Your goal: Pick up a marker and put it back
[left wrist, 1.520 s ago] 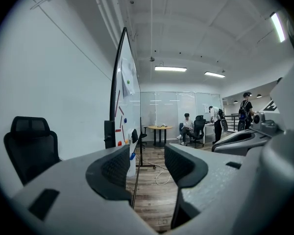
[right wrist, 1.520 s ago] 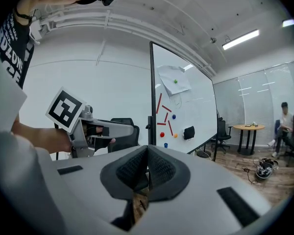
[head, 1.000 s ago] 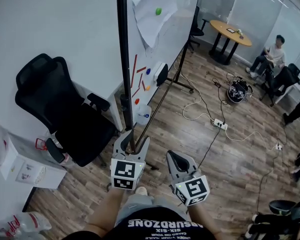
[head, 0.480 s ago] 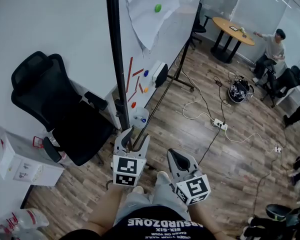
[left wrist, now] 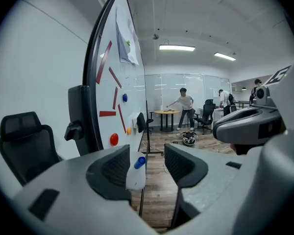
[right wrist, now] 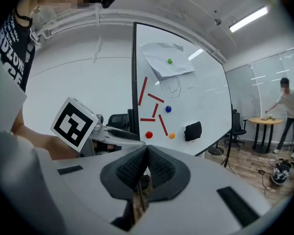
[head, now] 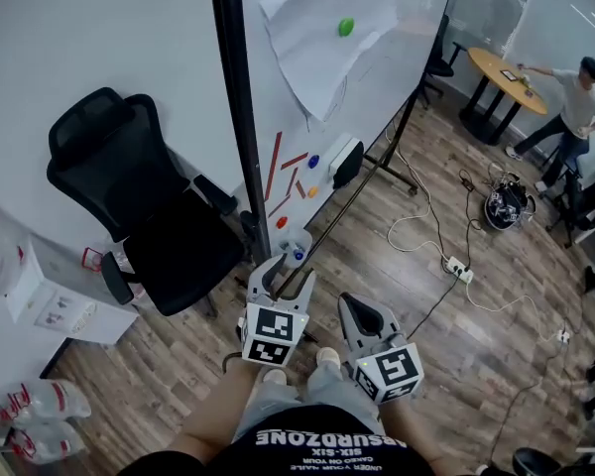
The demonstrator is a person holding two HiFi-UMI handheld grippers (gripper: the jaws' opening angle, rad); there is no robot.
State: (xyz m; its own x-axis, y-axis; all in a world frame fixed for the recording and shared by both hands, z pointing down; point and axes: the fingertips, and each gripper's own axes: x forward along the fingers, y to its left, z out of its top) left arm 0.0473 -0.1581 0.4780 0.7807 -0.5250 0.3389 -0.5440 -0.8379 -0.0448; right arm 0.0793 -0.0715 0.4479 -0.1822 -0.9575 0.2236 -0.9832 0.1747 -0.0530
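Three thin red sticks (head: pixel 274 166) cling to the whiteboard (head: pixel 397 28) low down, beside blue, orange and red magnets; I cannot tell whether they are markers. They show again in the right gripper view (right wrist: pixel 143 92) and the left gripper view (left wrist: pixel 104 62). My left gripper (head: pixel 283 278) is held low near the board's black post, open, with nothing between its fingers (left wrist: pixel 147 163). A white spray bottle (left wrist: pixel 135 173) with a blue cap stands farther off, seen through the gap. My right gripper (head: pixel 357 312) is beside it, shut and holding nothing (right wrist: pixel 147 155).
A black office chair (head: pixel 149 206) stands left of the board's post. A black eraser (head: pixel 345 160) and the spray bottle (head: pixel 292 247) sit low on the board. Cables and a power strip (head: pixel 459 266) lie on the wooden floor. A person (head: pixel 575 97) leans over a round table (head: pixel 506 72) far right.
The view has shifted, so the board and chair stand more to the right and nearer. Both grippers keep their pose. The person at the far table has stood up.
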